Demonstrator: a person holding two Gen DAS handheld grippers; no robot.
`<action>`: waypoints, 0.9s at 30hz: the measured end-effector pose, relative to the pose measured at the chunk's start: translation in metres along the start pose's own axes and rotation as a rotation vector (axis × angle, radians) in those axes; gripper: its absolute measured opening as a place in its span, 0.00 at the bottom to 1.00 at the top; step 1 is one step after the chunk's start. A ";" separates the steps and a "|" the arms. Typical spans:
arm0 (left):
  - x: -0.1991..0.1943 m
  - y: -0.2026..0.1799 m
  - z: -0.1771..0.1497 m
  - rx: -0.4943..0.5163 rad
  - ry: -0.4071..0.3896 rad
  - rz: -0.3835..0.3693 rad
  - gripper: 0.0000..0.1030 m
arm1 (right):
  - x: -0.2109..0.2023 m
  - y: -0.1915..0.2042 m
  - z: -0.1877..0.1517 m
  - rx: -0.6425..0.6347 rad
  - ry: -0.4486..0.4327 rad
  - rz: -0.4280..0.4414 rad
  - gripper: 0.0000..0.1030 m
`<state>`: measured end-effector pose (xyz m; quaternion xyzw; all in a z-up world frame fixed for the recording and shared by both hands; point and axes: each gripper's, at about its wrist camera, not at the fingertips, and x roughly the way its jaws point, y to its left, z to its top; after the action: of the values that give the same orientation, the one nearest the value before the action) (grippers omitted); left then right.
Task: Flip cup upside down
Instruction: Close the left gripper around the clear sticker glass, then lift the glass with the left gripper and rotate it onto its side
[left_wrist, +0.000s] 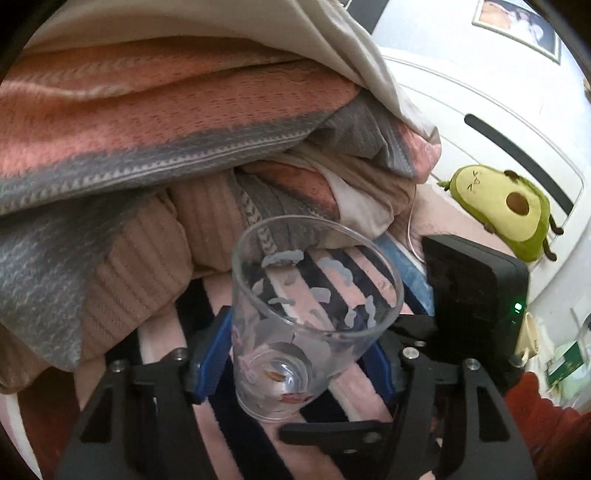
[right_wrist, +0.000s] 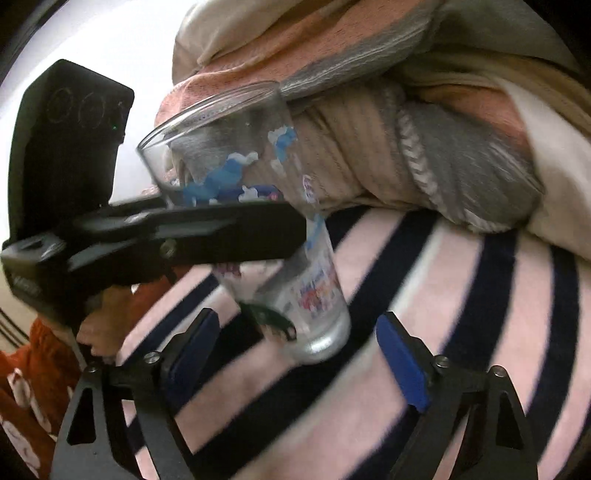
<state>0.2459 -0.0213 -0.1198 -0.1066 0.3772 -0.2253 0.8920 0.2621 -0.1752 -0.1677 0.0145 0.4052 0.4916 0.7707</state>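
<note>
A clear glass cup (left_wrist: 310, 317) with blue and pink printed figures is held between the blue pads of my left gripper (left_wrist: 295, 354), mouth up and tilted away, above a pink and navy striped bedsheet (left_wrist: 236, 443). In the right wrist view the same cup (right_wrist: 258, 221) leans left, its base low, with the left gripper's black finger (right_wrist: 207, 232) clamped across its middle. My right gripper (right_wrist: 295, 358) is open, its blue pads (right_wrist: 402, 362) on either side of the cup's base without touching it.
A pile of pink, grey and beige blankets (left_wrist: 166, 129) lies behind the cup. An avocado plush toy (left_wrist: 506, 210) sits at the right by a white headboard (left_wrist: 480, 110). The right gripper's black body (left_wrist: 476, 295) is close on the right. An orange cloth (right_wrist: 22, 387) lies low left.
</note>
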 end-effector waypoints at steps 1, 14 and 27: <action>0.001 0.001 0.000 -0.002 0.002 0.001 0.60 | 0.006 0.000 0.005 -0.005 0.005 0.025 0.77; -0.056 -0.056 -0.064 -0.167 0.027 -0.143 0.59 | -0.049 0.080 -0.039 -0.087 0.097 -0.195 0.61; -0.088 -0.044 -0.127 -0.354 0.031 -0.140 0.60 | -0.058 0.132 -0.095 -0.222 0.200 -0.359 0.63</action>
<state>0.0862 -0.0202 -0.1368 -0.2841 0.4164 -0.2187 0.8355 0.0920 -0.1877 -0.1403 -0.1914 0.4192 0.3870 0.7987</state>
